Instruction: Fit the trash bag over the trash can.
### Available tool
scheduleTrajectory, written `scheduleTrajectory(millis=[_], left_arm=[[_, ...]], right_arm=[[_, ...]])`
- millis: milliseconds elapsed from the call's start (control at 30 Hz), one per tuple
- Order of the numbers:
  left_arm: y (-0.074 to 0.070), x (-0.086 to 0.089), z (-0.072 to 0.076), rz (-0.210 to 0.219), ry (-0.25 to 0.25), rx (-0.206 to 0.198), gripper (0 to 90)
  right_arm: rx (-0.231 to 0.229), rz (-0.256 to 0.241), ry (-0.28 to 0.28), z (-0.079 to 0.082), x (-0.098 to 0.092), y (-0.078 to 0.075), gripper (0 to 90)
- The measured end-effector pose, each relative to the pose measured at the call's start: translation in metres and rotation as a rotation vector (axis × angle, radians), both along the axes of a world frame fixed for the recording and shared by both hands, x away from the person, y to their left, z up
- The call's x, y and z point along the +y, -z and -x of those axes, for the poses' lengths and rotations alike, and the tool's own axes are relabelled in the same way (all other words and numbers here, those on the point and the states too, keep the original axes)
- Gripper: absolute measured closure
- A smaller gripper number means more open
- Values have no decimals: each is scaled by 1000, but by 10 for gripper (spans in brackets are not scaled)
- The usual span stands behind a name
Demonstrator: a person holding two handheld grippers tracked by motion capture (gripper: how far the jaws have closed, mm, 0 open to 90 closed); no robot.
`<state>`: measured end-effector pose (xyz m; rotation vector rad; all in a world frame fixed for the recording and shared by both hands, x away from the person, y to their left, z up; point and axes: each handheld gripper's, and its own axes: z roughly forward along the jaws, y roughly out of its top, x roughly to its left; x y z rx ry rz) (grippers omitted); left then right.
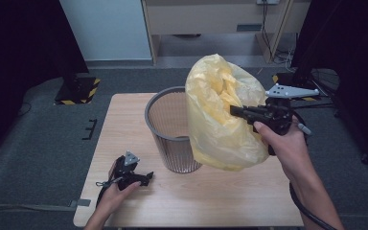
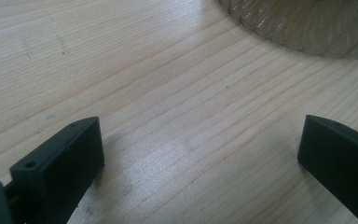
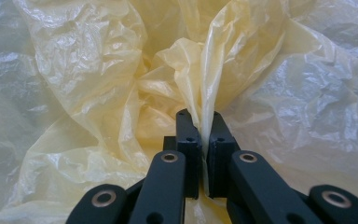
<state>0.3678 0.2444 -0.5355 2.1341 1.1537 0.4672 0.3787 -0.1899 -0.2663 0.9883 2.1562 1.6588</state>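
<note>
Right now the yellow plastic bag (image 1: 220,120) hangs puffed up and crinkled against the far right side of the wire mesh bin (image 1: 170,132), its bulk covering that part of the rim and its lower end beside the bin's wall above the wooden table (image 1: 211,196). A fold of its thin, see-through film is pinched between the closed jaws of the right gripper (image 3: 200,135), held up in the person's right hand (image 1: 287,146) just right of the bin. Down at the near left of the bin, the left gripper (image 1: 146,178) rests low on the table with its jaws spread wide and nothing between them, the bin's base just ahead.
</note>
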Motion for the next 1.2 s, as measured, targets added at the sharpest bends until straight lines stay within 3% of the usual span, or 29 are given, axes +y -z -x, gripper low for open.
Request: scheduleTrajectory(millis=[467,633,1200], left_arm=[[0,0,0,-2,2,3,0],[0,0,0,-2,3,4,0],[0,-1,-1,0,3,2,0]], right_arm=[[11,-22,-29,-32,45,-13,868],[16,-8,-36,-40,59,-12,868],[39,1,-73,-55,95,-12,868]])
